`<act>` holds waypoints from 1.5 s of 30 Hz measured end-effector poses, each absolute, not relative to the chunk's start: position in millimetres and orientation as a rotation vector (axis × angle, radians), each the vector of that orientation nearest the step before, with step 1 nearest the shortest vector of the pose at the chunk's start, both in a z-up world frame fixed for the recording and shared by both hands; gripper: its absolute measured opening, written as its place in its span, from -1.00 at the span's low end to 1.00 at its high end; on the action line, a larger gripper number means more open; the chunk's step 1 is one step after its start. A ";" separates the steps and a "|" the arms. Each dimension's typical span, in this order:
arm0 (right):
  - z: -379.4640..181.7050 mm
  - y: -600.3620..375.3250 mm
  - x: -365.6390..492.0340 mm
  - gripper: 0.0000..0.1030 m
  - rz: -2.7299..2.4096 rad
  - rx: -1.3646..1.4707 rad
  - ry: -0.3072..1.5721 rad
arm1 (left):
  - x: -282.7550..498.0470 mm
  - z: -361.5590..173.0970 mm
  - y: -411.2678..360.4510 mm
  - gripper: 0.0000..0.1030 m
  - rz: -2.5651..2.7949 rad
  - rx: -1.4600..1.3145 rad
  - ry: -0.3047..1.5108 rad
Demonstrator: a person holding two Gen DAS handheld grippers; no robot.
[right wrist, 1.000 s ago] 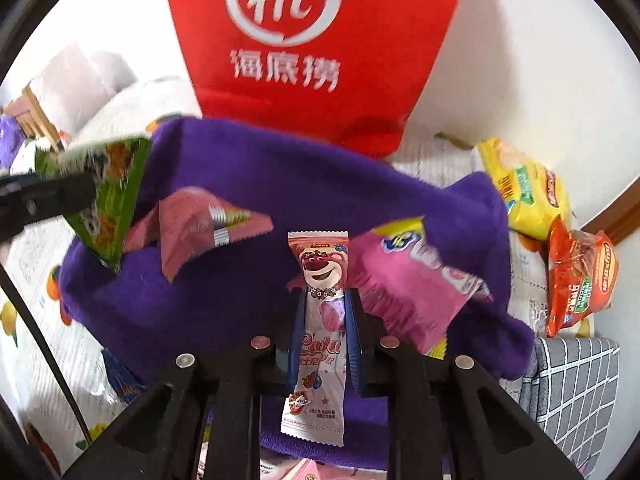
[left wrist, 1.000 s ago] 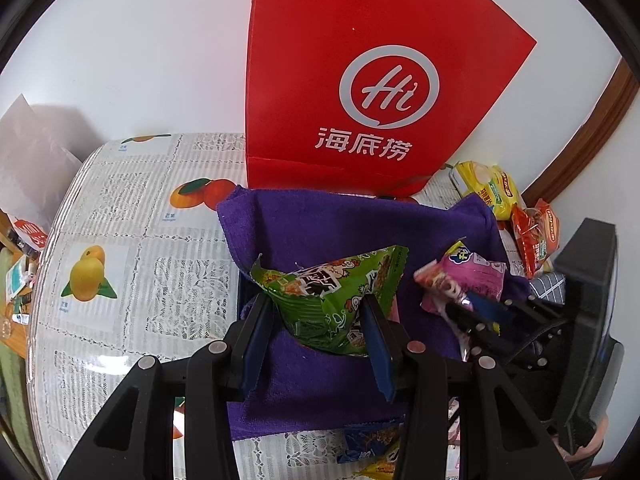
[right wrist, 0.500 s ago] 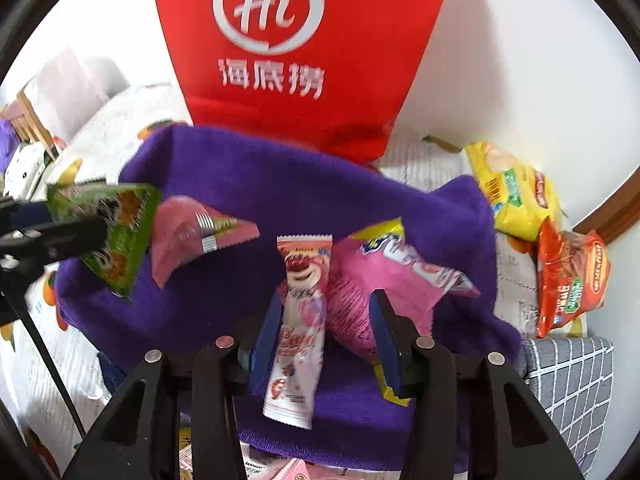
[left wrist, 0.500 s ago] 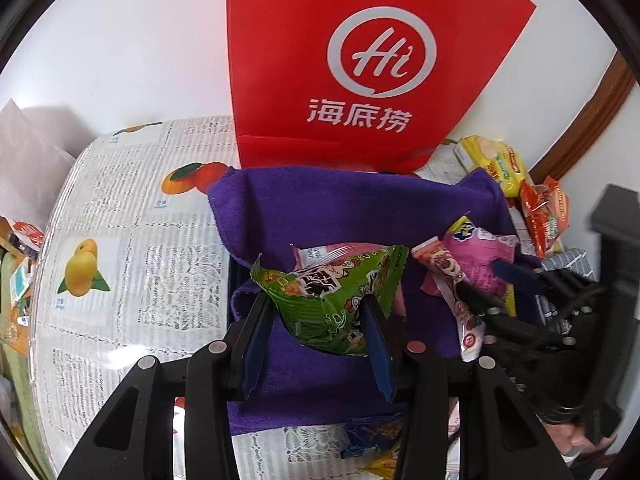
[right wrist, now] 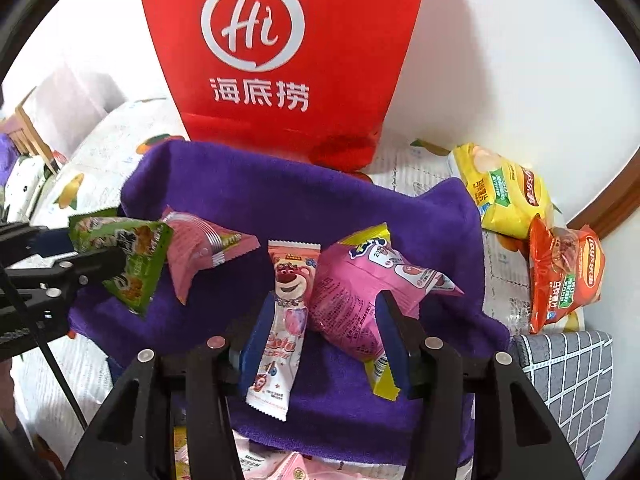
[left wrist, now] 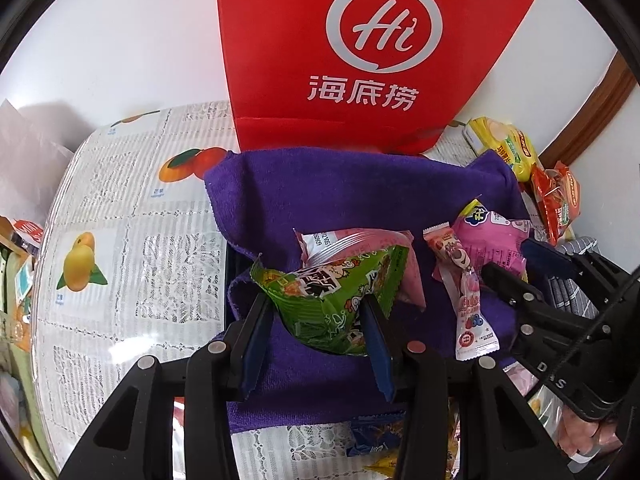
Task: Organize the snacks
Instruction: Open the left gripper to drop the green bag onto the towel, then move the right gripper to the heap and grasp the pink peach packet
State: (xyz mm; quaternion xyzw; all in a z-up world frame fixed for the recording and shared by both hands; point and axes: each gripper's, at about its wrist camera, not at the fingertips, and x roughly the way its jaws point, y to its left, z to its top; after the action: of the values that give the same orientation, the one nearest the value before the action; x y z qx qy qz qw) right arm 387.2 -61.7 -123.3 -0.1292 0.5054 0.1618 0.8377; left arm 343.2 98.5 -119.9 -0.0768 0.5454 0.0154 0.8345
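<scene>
Our left tongs (left wrist: 316,320) reached forward low over the purple towel (left wrist: 320,188), clenched on the green snack packet (left wrist: 332,304). Our right tongs (right wrist: 320,340) hovered released, straddling the bear candy packet (right wrist: 280,320) lying on that towel.

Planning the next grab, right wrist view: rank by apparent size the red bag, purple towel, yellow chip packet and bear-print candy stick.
1. purple towel and red bag: both cover similar large areas; the bag is cut off at the top, so unranked.
3. yellow chip packet and bear-print candy stick: look similar; the stick is nearer, so unsure.
</scene>
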 end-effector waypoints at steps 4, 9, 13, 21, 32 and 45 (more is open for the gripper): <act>-115.2 -62.5 383.5 0.01 0.362 -0.244 1.063 | 343.6 -118.7 98.9 -0.15 0.042 -0.150 1.154; -109.8 -60.4 378.8 0.01 0.369 -0.241 1.058 | 343.2 -117.2 96.8 0.00 0.044 -0.125 1.152; -109.0 -60.0 378.1 0.01 0.369 -0.244 1.058 | 342.5 -114.8 98.6 0.00 0.046 -0.128 1.149; -104.8 -58.8 374.7 0.01 0.379 -0.232 1.056 | 339.3 -104.2 106.0 0.12 0.049 -0.139 1.113; -85.7 -56.1 362.4 0.01 0.394 -0.201 1.016 | 333.1 -88.6 114.4 0.13 0.035 -0.191 1.062; -104.8 -112.8 302.1 0.01 0.322 -0.169 1.029 | 322.3 -72.8 101.2 0.13 -0.014 -0.180 1.034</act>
State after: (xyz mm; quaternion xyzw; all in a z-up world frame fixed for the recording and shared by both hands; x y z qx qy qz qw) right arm 302.1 -112.8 -104.8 -0.0804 0.4893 0.1533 0.8548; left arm 322.3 101.2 -72.8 -0.0858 0.4935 -0.0068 0.8655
